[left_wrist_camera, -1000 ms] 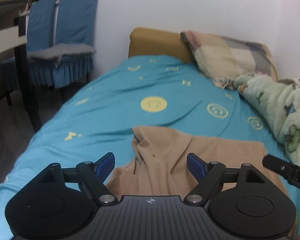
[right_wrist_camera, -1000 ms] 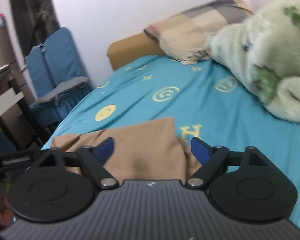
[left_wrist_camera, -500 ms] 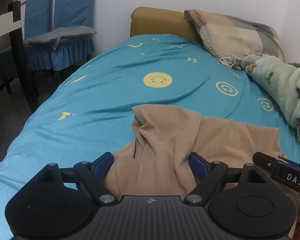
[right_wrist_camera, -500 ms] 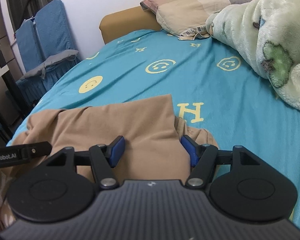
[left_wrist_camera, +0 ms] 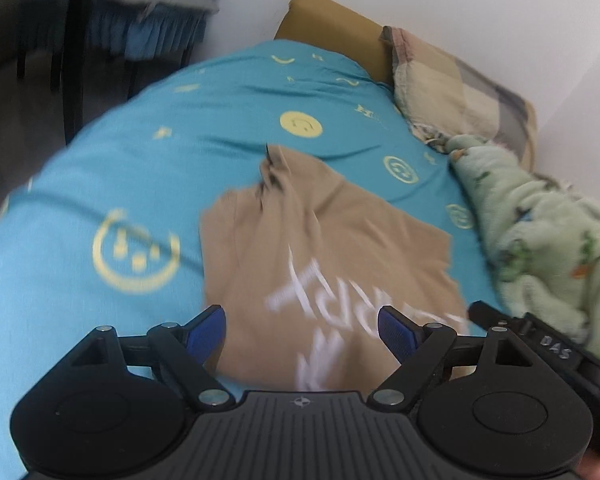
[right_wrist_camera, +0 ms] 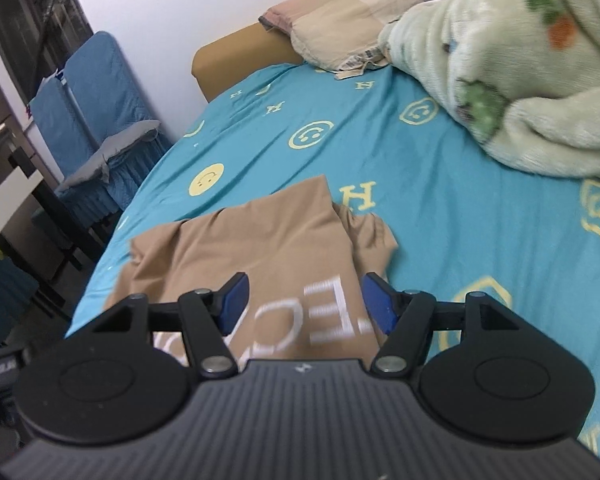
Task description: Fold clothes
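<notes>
Both grippers have pulled back, and white lettering on the tan shirt (left_wrist_camera: 328,248) now shows.

My left gripper (left_wrist_camera: 301,330) is opening, nothing pinched; my right gripper (right_wrist_camera: 305,304) hangs spread and empty too. Below them (partly rumpled) the shirt lies on the teal bedsheet (right_wrist_camera: 440,200), near the green blanket (right_wrist_camera: 520,80).

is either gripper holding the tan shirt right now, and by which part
Neither. The left gripper, its jaws opening, and the right gripper both stand open above the tan shirt, pads clear of it.
</notes>
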